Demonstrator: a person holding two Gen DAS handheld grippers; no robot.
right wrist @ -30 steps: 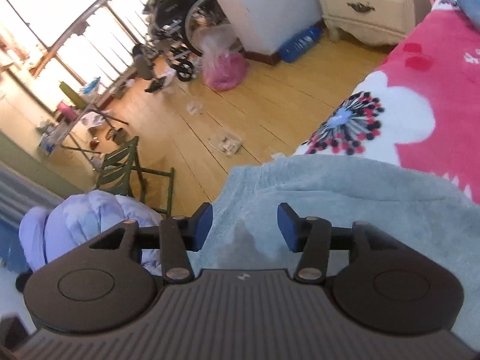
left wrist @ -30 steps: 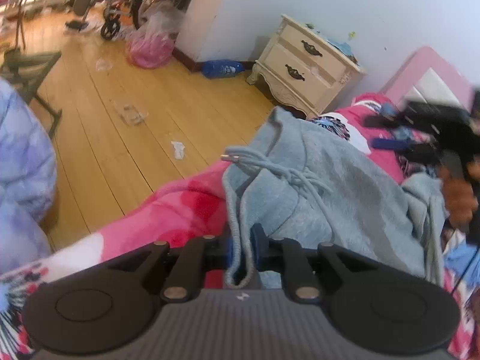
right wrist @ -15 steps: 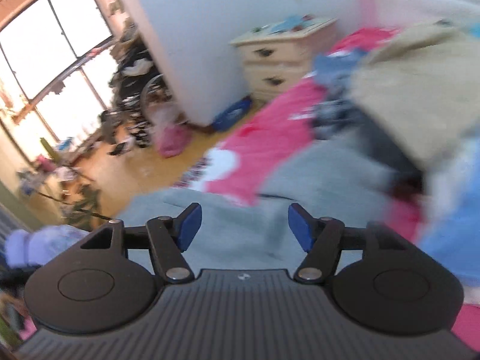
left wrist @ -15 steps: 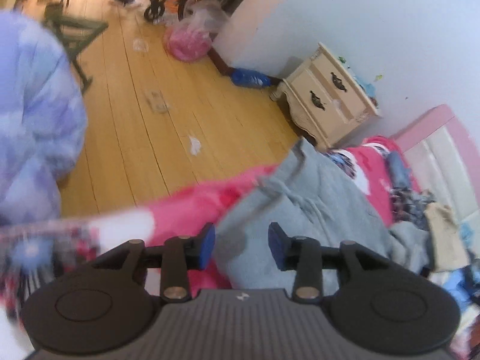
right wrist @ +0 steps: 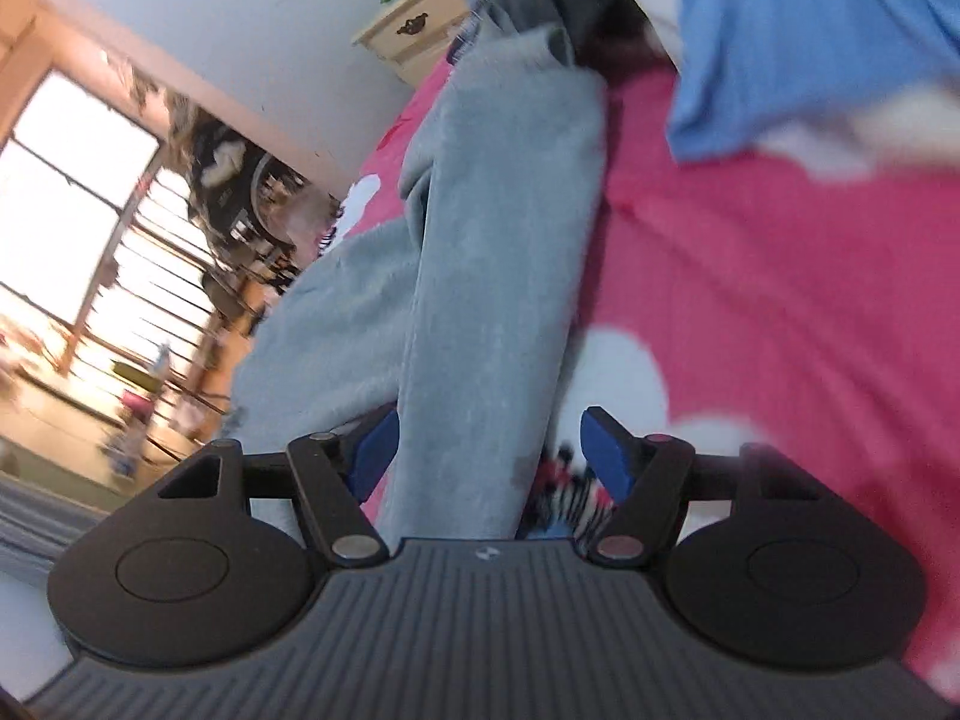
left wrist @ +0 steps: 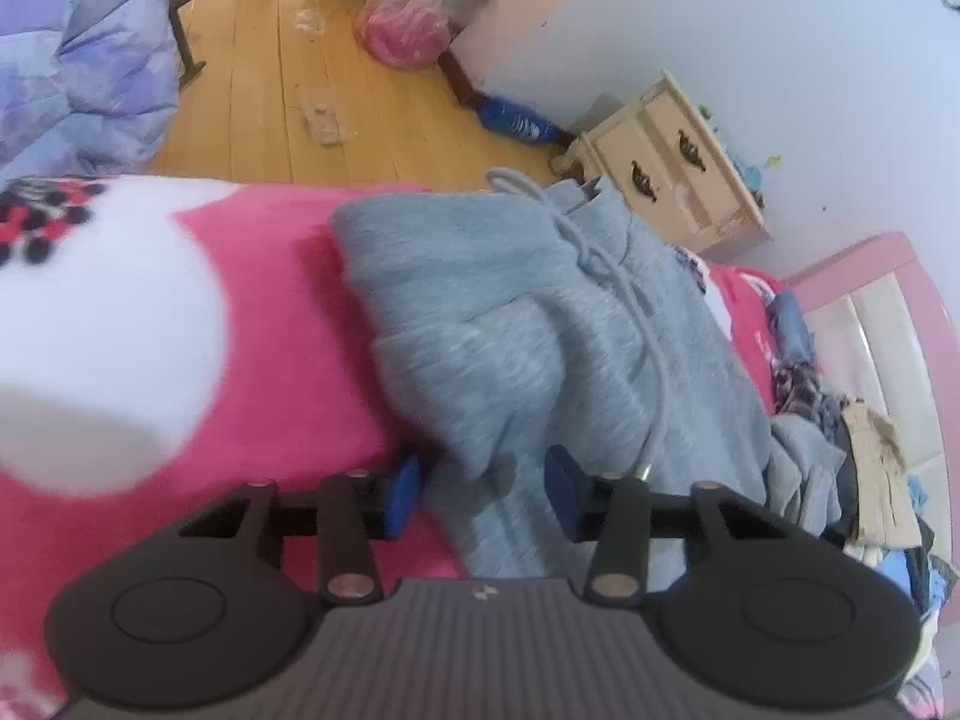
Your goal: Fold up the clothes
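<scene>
One grey sweatpants [left wrist: 540, 324] at frame centre, spread on pink bed [left wrist: 288, 330]; two-drawer nightstand [left wrist: 672, 162] upper right. Left gripper [left wrist: 483, 495] wide open, empty. Right gripper [right wrist: 486, 450] wide open straddling trouser leg, unclamped.

A grey hooded sweatshirt [left wrist: 540, 324] with a pale drawstring [left wrist: 606, 264] is seen bunched on the pink bed cover [left wrist: 288, 312], its near edge lying between the parted blue pads of the left claw [left wrist: 483, 489], beyond which a cream nightstand [left wrist: 666, 168] is seen.
</scene>
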